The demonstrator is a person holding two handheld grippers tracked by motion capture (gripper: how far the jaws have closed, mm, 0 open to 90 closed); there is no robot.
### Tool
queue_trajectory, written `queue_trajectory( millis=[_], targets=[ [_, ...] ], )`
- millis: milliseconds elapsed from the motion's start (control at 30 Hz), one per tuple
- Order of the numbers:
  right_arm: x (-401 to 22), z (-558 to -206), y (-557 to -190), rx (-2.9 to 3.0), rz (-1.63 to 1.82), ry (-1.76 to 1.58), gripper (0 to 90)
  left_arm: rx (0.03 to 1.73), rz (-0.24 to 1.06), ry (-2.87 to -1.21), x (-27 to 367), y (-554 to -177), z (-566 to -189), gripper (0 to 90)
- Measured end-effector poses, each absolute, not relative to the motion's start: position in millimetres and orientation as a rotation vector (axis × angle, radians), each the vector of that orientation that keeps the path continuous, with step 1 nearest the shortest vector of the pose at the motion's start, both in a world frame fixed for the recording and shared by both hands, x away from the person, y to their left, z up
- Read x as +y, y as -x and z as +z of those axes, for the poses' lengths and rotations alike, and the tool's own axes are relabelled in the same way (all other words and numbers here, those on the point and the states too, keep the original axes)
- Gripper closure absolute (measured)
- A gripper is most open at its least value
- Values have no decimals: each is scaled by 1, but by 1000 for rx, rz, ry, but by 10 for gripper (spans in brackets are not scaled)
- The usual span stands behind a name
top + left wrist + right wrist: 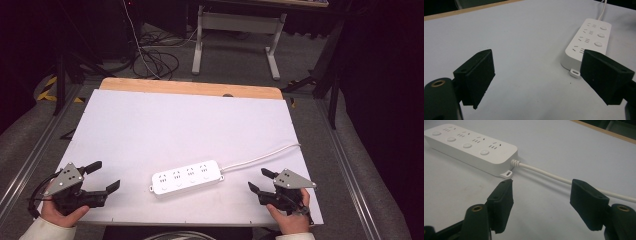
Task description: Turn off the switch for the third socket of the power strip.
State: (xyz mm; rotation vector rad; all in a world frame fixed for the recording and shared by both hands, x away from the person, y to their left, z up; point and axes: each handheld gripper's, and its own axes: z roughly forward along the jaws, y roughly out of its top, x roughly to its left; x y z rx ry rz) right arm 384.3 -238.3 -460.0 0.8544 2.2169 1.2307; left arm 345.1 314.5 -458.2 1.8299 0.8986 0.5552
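We see a white power strip (187,177) lying flat on the white counter (150,125), near its front edge and roughly midway between the two tongs. It has four socket groups in a row, each with a round button beside it; we can read no brand name or lettering on it, only the socket slots. A small mounting tab sticks out at each end. Its white cord (260,158) leaves the right end and curves away toward the counter's right edge.

The left tongs (102,176) rest at the front left corner, released, their black pads wide apart with bare counter between them; in the left gripper view the strip's near end lies just beyond the right pad (604,75). The right tongs (260,181) sit at the front right, also released and holding nothing; in the right gripper view the cord (564,180) runs across just beyond the pads (501,202).
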Motion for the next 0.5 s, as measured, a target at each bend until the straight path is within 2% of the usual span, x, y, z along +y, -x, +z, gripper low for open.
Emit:
queue_trajectory(
  millis=[500],
  targets=[
    [-238, -459, -384, 2215, 1241, -852, 355, 879, 588, -1854, 313, -342, -456, 130]
  ],
)
